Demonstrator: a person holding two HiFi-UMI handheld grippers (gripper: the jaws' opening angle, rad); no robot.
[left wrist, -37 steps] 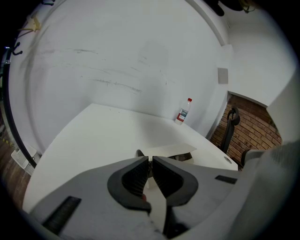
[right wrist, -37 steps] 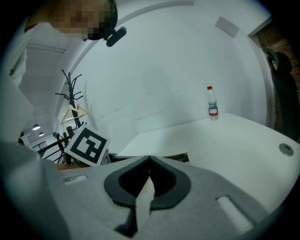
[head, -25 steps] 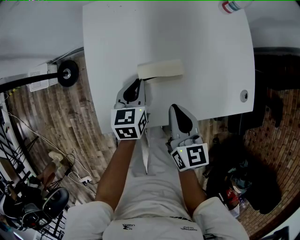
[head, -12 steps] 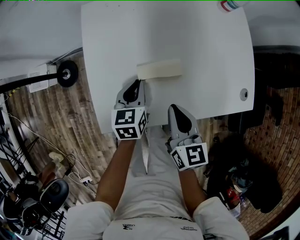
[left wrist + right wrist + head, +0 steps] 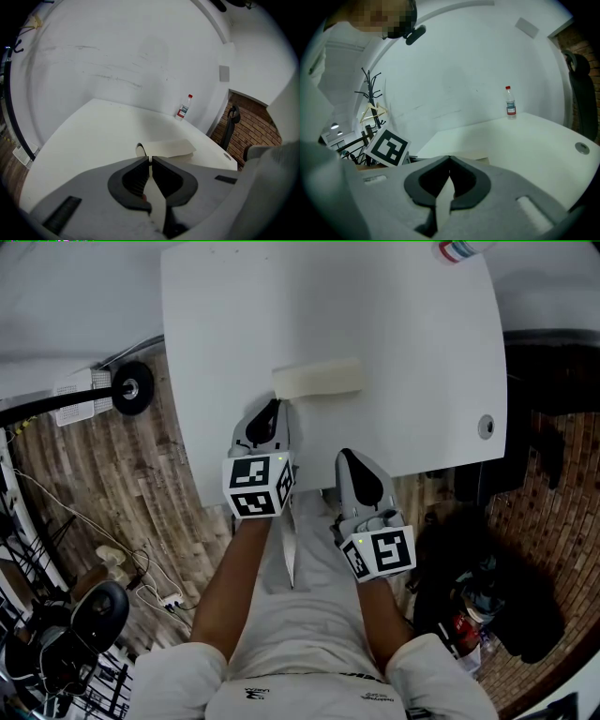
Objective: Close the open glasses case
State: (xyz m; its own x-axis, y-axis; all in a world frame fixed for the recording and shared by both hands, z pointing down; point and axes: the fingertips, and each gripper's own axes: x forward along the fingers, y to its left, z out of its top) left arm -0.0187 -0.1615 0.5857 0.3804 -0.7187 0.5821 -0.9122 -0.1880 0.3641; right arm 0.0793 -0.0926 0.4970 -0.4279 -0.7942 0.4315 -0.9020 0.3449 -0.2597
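A cream glasses case [image 5: 319,379] lies flat on the white table [image 5: 412,324], its long side across the view. In the left gripper view the case [image 5: 169,148] sits just beyond the jaws, with a dark rounded end at its left. My left gripper [image 5: 275,407] is shut and empty, its tip right by the case's left end; whether it touches is unclear. Its jaws [image 5: 150,159] meet tip to tip. My right gripper [image 5: 348,455] is shut and empty, over the table's near edge, well short of the case. Its jaws [image 5: 449,158] are pressed together.
A clear bottle with a red cap [image 5: 183,107] [image 5: 510,101] stands at the table's far right corner [image 5: 466,251]. A round cable hole [image 5: 486,427] sits near the right edge. Wood floor, cables and a black wheel [image 5: 131,387] lie to the left; dark bags [image 5: 497,606] on the right.
Both grippers and the case have kept their places. Only a black wheeled thing on the floor at the lower left has shifted.
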